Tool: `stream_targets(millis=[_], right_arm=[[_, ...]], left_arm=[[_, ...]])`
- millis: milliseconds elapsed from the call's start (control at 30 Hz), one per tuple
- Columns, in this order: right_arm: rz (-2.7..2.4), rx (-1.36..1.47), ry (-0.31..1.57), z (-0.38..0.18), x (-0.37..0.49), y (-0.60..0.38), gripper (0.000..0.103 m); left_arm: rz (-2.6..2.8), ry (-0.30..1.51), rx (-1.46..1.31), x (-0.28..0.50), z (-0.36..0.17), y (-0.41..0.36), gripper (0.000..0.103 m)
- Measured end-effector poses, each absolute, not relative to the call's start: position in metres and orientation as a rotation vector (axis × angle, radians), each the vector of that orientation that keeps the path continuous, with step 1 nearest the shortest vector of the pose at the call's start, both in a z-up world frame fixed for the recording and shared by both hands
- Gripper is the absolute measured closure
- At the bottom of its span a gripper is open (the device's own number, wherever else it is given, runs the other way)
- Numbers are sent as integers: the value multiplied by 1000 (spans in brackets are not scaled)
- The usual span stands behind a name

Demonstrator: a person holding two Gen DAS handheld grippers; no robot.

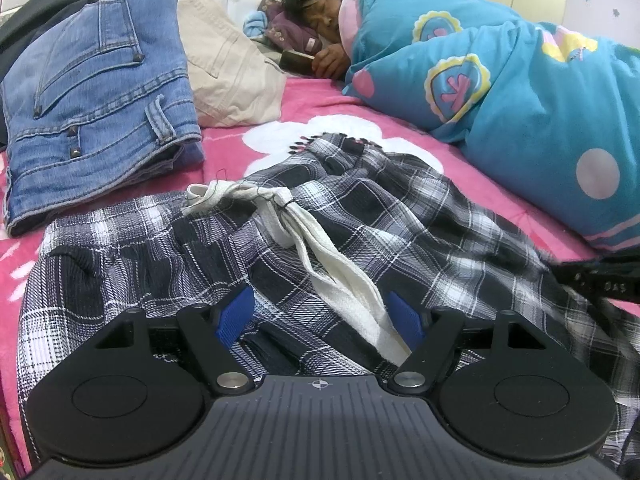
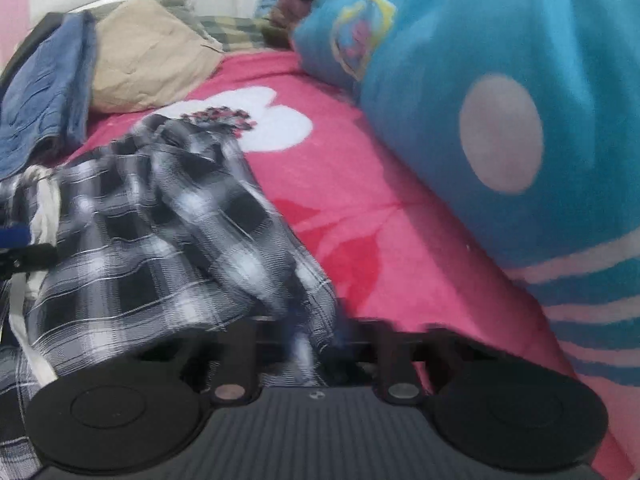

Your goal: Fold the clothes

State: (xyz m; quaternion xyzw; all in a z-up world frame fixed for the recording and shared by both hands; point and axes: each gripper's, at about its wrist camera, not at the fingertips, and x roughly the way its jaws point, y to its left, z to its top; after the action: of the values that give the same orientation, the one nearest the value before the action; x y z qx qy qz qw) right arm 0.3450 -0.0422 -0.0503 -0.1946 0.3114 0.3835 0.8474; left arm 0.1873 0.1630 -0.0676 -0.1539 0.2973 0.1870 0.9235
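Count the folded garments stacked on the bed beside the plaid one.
2 clearly: the blue jeans at the far left, and the beige trousers just right of them. A dark garment shows behind the jeans; more may be hidden.

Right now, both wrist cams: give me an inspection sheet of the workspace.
Surface: pink bedspread with a white flower print, partly covered by clothes.
Job's things: plaid garment spread out crumpled, its white drawstring lying across it; folded jeans and folded beige trousers lie beyond it.
Clutter: dark garment behind the jeans.
Grippers: left gripper open, low over the plaid cloth, drawstring running between its fingers; right gripper blurred, plaid cloth draped over its fingers, state unclear.
Cables: nothing seen.
Surroundings: a person lies under a blue quilt, a hand by a phone; white headboard behind.
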Motion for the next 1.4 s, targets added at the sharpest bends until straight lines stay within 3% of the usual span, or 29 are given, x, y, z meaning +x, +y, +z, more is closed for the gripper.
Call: stream_targets(millis=[267,367,433,533,633,767,900,1167,1400], right_arm=[[601,-325,640,-66,361,-44,99],[567,-361,673,-74,368,-33,89],[555,-363,643,-66,366,-33,77],[554,-313,592,-49,362,-41,77],[586,-238,627,-43,372,-43,76],[651,-153,814,-66,405,-21,76],[492,-121,776,-57,417,-14,77],[426,31,704,33,336,-161,76],[347,-144,709,56,272,-259,75]], left_arm=[[390,609,-318,186,-67,160,28],[392,609,-319,186,-67,160,28],[393,609,-319,186,-67,160,28],[394,609,-319,186,-67,159,28],[392,610,-317,186,-67,160,28],[393,609,-317,186,-68,160,28],[405,610,-309,188,-68,157,28],[415,532,-287,176,-54,149,28],[200,604,-168,198,-48,101,26]])
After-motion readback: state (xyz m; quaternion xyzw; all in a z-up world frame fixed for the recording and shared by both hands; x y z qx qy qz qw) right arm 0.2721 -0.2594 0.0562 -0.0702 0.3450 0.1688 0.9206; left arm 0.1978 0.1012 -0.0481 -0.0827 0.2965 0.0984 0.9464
